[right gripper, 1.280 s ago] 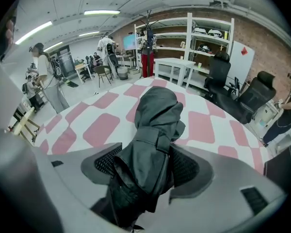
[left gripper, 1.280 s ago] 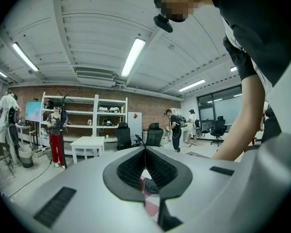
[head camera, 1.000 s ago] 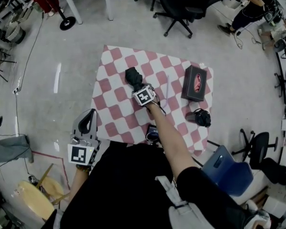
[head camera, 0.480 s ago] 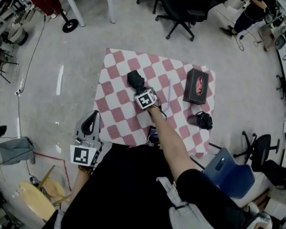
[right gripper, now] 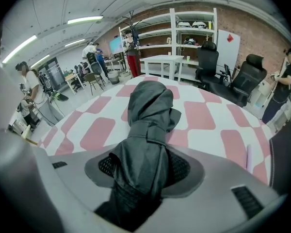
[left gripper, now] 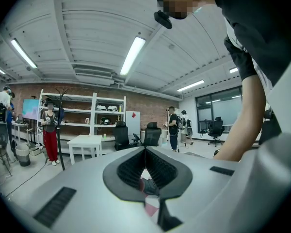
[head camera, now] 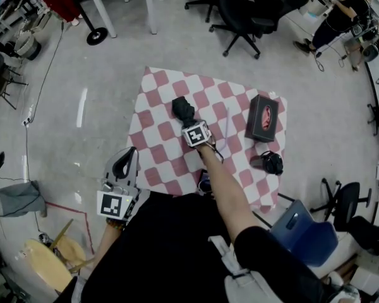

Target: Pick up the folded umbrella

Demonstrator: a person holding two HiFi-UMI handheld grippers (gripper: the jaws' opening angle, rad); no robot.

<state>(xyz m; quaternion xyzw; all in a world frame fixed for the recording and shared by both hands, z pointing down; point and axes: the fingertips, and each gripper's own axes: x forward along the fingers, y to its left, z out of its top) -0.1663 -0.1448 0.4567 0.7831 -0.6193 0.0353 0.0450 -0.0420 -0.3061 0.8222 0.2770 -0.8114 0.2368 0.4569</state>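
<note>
The folded black umbrella [head camera: 182, 109] lies on the pink-and-white checked table [head camera: 158, 131], near its middle. My right gripper [head camera: 188, 121] points steeply down over the umbrella's near end. In the right gripper view the umbrella [right gripper: 148, 115] fills the gap of the right gripper [right gripper: 145, 168]; its jaws have just been closing, and both pads press on the fabric. My left gripper [head camera: 122, 160] hangs off the table's near left corner, away from the umbrella. The left gripper [left gripper: 145, 152] has its pads meeting at the tips, with nothing held.
A black tissue box [head camera: 263, 118] stands at the table's right side, and a small black object [head camera: 271, 163] lies nearer. A thin white stick [head camera: 226, 122] lies right of the umbrella. A blue chair [head camera: 303, 227] is at the near right. Office chairs [head camera: 240, 11] stand beyond the table.
My right gripper stays at the umbrella's near end and its jaws have drawn in round it. The left gripper has not moved. The head view has shifted slightly.
</note>
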